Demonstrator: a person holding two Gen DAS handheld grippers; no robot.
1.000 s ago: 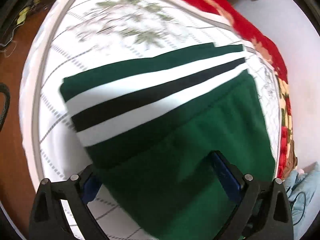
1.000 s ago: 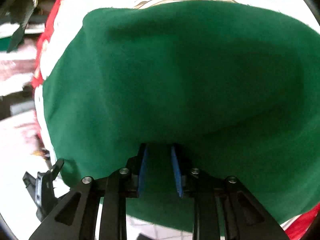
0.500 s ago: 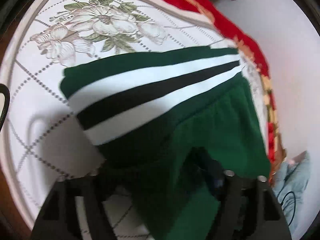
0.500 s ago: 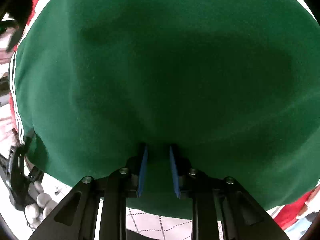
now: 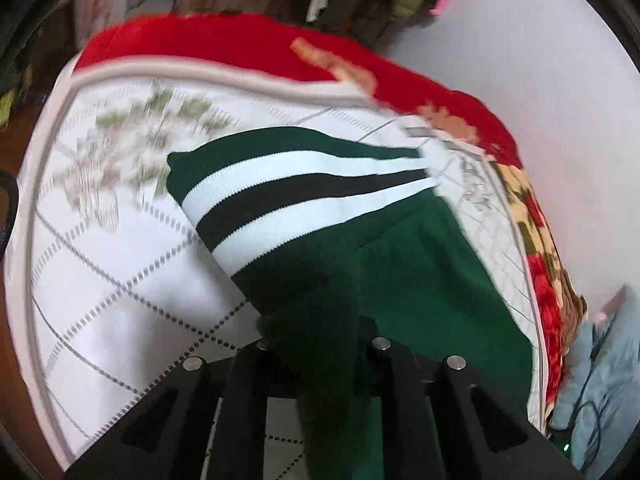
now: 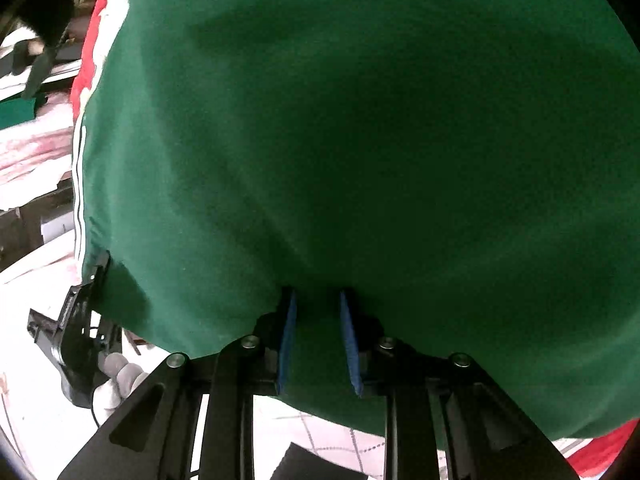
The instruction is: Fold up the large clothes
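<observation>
Bunching between both claws, seemingly: garment (image 6: 360, 140).

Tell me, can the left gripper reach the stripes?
Probably not right now: the left gripper is already shut on the green garment, and the stripes lie farther ahead on the bed.

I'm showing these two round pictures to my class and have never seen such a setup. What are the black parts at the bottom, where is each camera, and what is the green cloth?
There is no robot: a person holds a two-fingered claw in each hand, each with a wide-angle camera looking along its fingers, so the pictures look round. The left view shows the left claw shut on a bunched edge of the green garment, which has white and black stripes and lies on a white flowered bedspread over a red blanket. The right view shows the right claw with blue pads pinching the same cloth, which fills the picture.
</observation>
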